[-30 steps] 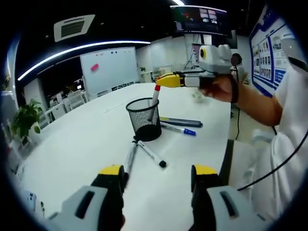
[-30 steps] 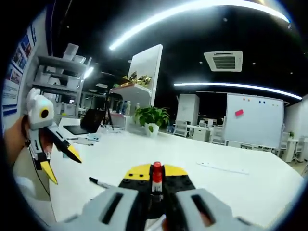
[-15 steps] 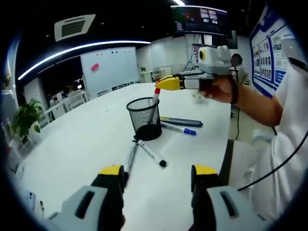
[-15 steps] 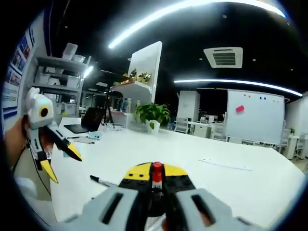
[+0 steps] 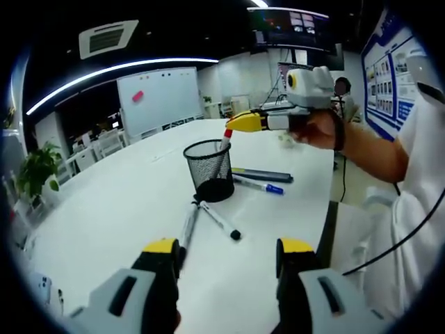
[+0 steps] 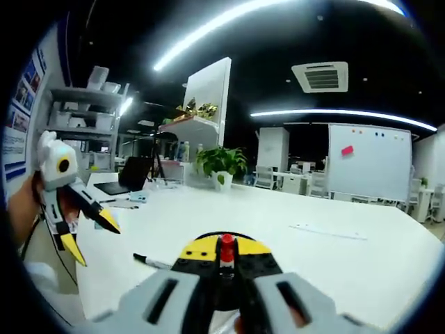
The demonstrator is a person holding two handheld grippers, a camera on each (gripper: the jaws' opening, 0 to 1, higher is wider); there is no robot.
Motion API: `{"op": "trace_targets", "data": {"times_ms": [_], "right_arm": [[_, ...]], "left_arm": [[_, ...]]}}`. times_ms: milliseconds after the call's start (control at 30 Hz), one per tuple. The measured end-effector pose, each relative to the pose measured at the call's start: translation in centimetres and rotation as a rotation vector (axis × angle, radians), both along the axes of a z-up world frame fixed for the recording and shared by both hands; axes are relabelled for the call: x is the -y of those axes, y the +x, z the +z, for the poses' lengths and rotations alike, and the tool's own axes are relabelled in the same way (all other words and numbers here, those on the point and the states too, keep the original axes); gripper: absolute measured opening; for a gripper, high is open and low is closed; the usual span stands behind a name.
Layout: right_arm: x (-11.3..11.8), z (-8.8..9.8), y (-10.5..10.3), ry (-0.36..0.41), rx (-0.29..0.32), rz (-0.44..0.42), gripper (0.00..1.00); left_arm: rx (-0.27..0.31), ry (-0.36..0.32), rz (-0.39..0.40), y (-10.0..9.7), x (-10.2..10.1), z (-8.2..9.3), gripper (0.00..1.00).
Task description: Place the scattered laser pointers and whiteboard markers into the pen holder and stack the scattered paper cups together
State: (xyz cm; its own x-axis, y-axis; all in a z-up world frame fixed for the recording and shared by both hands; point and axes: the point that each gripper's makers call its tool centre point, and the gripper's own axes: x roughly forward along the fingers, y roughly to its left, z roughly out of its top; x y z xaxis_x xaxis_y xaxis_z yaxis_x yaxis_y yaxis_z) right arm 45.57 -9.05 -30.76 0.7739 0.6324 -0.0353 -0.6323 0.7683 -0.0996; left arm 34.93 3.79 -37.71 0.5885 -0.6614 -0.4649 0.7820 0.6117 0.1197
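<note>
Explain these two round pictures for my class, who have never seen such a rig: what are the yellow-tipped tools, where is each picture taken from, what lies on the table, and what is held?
No robot here: a person holds a two-jaw tool in each hand, and a fisheye camera rides on each tool, looking forward along its jaws.

In the left gripper view, the left gripper rises from the bottom with its jaws apart, holding nothing. Across the white table the person's hand carries the right gripper, shut on a red-capped marker whose lower end dips into the black mesh pen holder. Beside the holder lie a blue-capped marker, a dark pen-shaped item, and nearer, a black-capped marker and another pen.

In the right gripper view, the same marker's red cap stands between its closed jaws, and the open left gripper shows at the left.
</note>
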Motion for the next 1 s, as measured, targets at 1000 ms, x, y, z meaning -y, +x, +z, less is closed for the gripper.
{"op": "trace_targets", "data": {"times_ms": [1000], "right_arm": [[-0.24,-0.46,0.13,-0.001,-0.025,0.006,0.09]], "left_arm": [[0.004,-0.003,0.000,0.05,-0.14,0.12,0.57]]}}
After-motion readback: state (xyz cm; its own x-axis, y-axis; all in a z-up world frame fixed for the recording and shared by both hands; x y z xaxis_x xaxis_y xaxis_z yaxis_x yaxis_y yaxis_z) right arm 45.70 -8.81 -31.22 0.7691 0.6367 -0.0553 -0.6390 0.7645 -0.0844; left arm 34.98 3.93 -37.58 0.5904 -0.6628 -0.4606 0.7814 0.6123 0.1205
